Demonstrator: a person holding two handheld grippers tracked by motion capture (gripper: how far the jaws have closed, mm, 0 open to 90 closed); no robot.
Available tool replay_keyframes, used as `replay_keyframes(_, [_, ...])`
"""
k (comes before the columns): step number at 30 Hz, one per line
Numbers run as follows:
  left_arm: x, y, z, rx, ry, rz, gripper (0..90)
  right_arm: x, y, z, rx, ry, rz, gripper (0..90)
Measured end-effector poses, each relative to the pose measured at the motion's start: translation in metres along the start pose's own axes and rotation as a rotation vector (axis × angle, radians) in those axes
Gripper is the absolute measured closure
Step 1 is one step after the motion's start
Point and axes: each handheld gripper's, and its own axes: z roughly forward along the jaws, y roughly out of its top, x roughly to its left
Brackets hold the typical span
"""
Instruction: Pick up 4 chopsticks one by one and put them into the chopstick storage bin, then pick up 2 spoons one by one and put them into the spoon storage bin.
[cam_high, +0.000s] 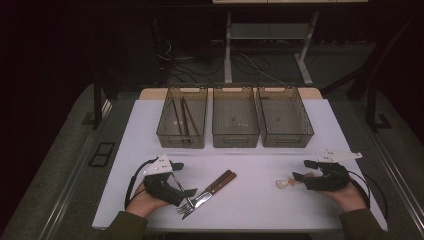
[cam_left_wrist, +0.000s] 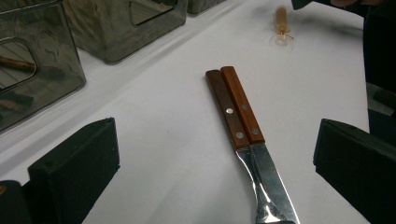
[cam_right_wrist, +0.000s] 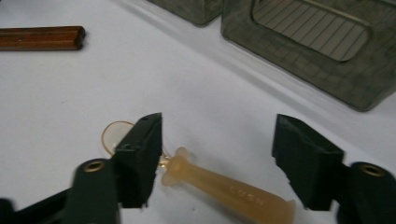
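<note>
Cutlery sorting at a white table (cam_high: 150, 125). Right gripper (cam_right_wrist: 217, 154) has its jaws partly apart, straddling the amber handle of a translucent spoon (cam_right_wrist: 224, 189) lying flat on the table; its left pad sits just beside the spoon's neck, the right pad apart from it. Left gripper (cam_left_wrist: 215, 177) is wide open over two wooden-handled utensils (cam_left_wrist: 238, 116) lying side by side. Three tinted bins (cam_high: 235, 117) stand beyond; the leftmost holds chopsticks (cam_high: 182, 120).

High view: above the near edge, facing forward-down over the white table (cam_high: 280, 200). Both gripper views sit low, close to it, sharing the wooden-handled steel cutlery (cam_left_wrist: 238, 116) and translucent amber plastic spoon (cam_right_wrist: 219, 189).
</note>
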Motion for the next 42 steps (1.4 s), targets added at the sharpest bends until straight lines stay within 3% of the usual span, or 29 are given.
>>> replay_keyframes(5, [0.0, 0.0, 0.0, 0.003, 0.002, 0.001, 0.0, -0.008, 0.003, 0.001, 0.015, -0.039, -0.003, 63.8])
replay_keyframes(8, [0.0, 0.0, 0.001, 0.006, 0.003, -0.002, 0.0, -0.012, 0.004, 0.003, 0.031, -0.029, 0.005, 79.1])
replay_keyframes(13, [0.0, 0.0, 0.001, 0.008, 0.002, 0.003, 0.0, -0.015, 0.004, 0.01, 0.077, -0.025, -0.007, 89.5])
replay_keyframes(18, [0.0, 0.0, 0.0, 0.004, -0.005, 0.005, 0.0, -0.022, 0.003, 0.014, 0.125, -0.057, -0.008, 89.8])
replay_keyframes(21, [0.0, 0.0, 0.0, 0.005, -0.003, 0.002, 0.0, -0.026, 0.001, 0.008, 0.102, -0.048, 0.027, 89.4])
replay_keyframes(22, [0.0, 0.0, 0.0, 0.004, -0.003, 0.002, 0.0, -0.027, 0.001, 0.005, 0.1, -0.04, 0.018, 88.6])
replay_keyframes(26, [0.001, 0.0, 0.001, 0.007, 0.0, -0.002, 0.0, -0.029, 0.002, 0.002, 0.09, 0.02, -0.001, 79.2])
replay_keyframes(31, [0.0, 0.0, 0.001, 0.009, 0.002, -0.002, 0.0, -0.029, 0.002, 0.006, 0.117, 0.107, -0.044, 57.7])
replay_keyframes(36, [0.0, 0.0, 0.001, 0.006, 0.002, -0.003, 0.0, -0.029, 0.003, 0.008, 0.123, 0.159, -0.082, 52.8])
replay_keyframes(42, [0.0, 0.0, 0.001, 0.005, 0.0, -0.003, 0.0, -0.016, 0.008, 0.016, 0.154, 0.24, -0.148, 52.4])
